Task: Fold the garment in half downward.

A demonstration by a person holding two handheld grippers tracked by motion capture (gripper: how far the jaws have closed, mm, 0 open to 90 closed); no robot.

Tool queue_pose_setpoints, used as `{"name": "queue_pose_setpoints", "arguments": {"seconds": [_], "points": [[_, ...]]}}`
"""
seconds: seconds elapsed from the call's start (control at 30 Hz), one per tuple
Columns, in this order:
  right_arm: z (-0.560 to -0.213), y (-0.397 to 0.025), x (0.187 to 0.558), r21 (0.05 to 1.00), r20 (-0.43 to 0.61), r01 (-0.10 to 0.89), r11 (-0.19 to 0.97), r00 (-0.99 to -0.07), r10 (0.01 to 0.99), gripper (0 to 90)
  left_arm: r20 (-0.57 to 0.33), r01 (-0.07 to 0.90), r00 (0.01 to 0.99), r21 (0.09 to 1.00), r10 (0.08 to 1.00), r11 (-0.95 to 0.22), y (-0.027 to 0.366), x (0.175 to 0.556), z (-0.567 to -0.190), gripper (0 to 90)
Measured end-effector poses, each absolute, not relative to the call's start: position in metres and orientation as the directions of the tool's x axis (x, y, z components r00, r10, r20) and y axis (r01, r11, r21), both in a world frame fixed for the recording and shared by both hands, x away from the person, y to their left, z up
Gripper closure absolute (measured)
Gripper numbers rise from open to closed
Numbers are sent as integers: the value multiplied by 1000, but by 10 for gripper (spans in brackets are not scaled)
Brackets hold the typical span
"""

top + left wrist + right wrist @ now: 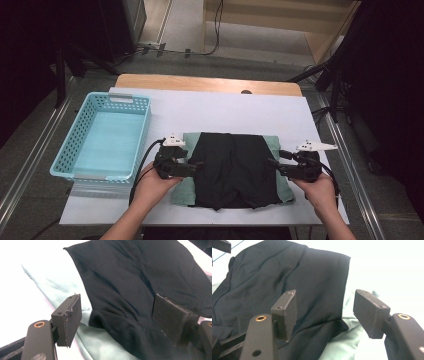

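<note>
Off to the left of your left jaws there's a light blue basket [75, 150], sitting well apart. It's on the white table cover [225, 107] stretching beyond both jaw pairs.

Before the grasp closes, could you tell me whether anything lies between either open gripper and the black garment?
Nothing visible does. The left gripper and right gripper each straddle an edge of the black garment, which lies on the green cloth.

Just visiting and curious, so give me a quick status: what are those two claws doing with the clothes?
Left gripper open at black garment's left edge. Right gripper open at its right edge. Garment lies on green cloth. Nothing blocking; blue basket off left.
</note>
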State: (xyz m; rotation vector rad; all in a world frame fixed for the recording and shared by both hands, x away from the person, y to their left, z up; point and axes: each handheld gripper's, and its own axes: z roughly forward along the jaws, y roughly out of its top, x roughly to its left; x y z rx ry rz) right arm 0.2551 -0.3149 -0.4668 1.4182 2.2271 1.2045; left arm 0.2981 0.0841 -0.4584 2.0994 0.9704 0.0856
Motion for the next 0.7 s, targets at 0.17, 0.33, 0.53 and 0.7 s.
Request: {"name": "queue_pose_setpoints", "arguments": {"seconds": [0.17, 0.33, 0.53, 0.7], "points": [[-469, -315, 261, 741, 216, 645, 184, -488, 846, 343, -227, 603, 697, 699, 680, -385, 80, 305, -458, 252], [-470, -316, 266, 742, 212, 646, 179, -480, 851, 341, -210, 604, 688, 696, 694, -388, 77, 314, -460, 252], [-470, -317, 270, 751, 193, 636, 178, -469, 862, 341, -208, 604, 683, 700, 700, -381, 72, 319, -460, 252], [-471, -316, 275, 747, 194, 640, 176, -464, 864, 341, -185, 595, 685, 699, 705, -395, 69, 323, -461, 252]]}}
